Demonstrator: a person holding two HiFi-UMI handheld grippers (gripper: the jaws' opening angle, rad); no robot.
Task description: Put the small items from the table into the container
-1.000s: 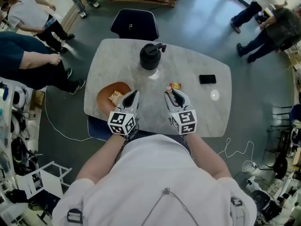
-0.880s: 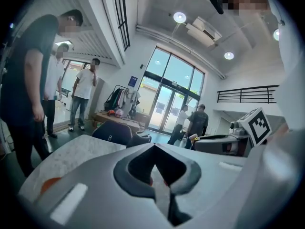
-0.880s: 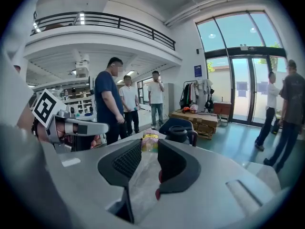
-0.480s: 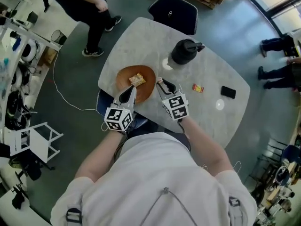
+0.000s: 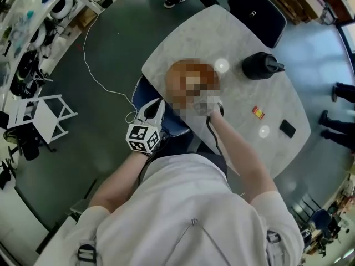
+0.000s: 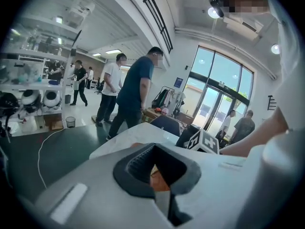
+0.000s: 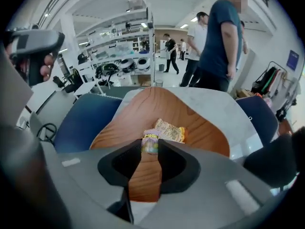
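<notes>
My right gripper [image 7: 151,145] is shut on a small pale item with a gold band [image 7: 150,141]. It hangs just above the brown wooden bowl [image 7: 143,106], which holds a yellow snack packet [image 7: 169,130]. In the head view a blurred patch covers most of that gripper and part of the bowl [image 5: 176,73]. My left gripper [image 5: 157,103] is shut and holds nothing, near the table's edge beside the bowl; its own view shows its tips [image 6: 153,148] together. A small red and yellow packet [image 5: 258,112] lies on the marble table [image 5: 233,35].
A black jug [image 5: 258,66] stands past the bowl, and a black phone [image 5: 287,128] lies near the table's right edge. Blue chairs sit at the near side [image 5: 169,118] and far side [image 5: 257,11]. People stand around the room. A white cable [image 5: 105,76] trails on the floor.
The right gripper has swung left from the table's middle, carrying the small item, and dropped over the bowl. The left gripper moved left past the table's edge. The head view turned.
</notes>
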